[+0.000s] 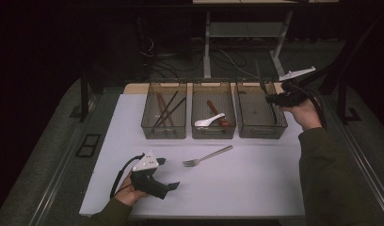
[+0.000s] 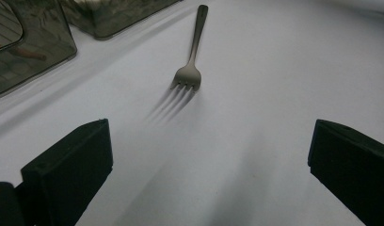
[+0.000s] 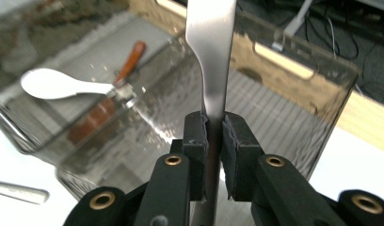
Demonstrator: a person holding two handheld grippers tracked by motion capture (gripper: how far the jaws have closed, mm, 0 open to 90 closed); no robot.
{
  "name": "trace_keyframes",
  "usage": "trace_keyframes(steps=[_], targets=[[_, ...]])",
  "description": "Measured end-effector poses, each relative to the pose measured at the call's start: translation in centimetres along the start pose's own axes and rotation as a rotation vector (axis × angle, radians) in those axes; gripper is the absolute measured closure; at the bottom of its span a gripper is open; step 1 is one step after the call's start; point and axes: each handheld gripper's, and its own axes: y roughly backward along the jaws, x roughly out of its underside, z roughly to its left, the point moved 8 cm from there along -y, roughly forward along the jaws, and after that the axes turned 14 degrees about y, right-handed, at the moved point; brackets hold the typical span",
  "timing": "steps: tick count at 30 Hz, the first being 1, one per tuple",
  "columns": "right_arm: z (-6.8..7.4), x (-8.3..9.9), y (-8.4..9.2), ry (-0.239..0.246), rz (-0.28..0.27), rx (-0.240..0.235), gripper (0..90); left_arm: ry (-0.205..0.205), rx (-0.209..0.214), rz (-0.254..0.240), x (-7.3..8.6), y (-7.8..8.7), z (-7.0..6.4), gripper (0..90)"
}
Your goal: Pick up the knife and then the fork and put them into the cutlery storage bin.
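Gripping knife point(image 3: 212, 70) over right bin point(image 1: 260, 123)

The top of the metal utensil point(image 3: 211, 56) in the right gripper point(image 3: 213, 141) is cut off by the upper edge, so its kind stays unclear; the fork point(image 2: 190, 66) tines are blurred

Both sleeves point(image 1: 322, 174) are looking dark olive green, loose and a bit bunched at the cuffs. The left tongs point(image 1: 170, 173) are showing up as chunky matte black plastic with a pale grey three-cornered plate on top and a black cable looping off the back. The right tongs point(image 3: 214, 136) are wearing the same grey plate and black cable. Up close they're showing black rubbery pads on black arms, with brass-coloured rivets shining at the pivots.
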Motion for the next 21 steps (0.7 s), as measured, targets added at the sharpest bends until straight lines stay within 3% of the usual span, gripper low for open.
trace_keyframes(steps=[21], targets=[[0.2,4.0,-3.1,-0.006,0.186,-0.038,80.3,0.000,0.005,0.005,0.1,-0.1,-0.1,0.0]])
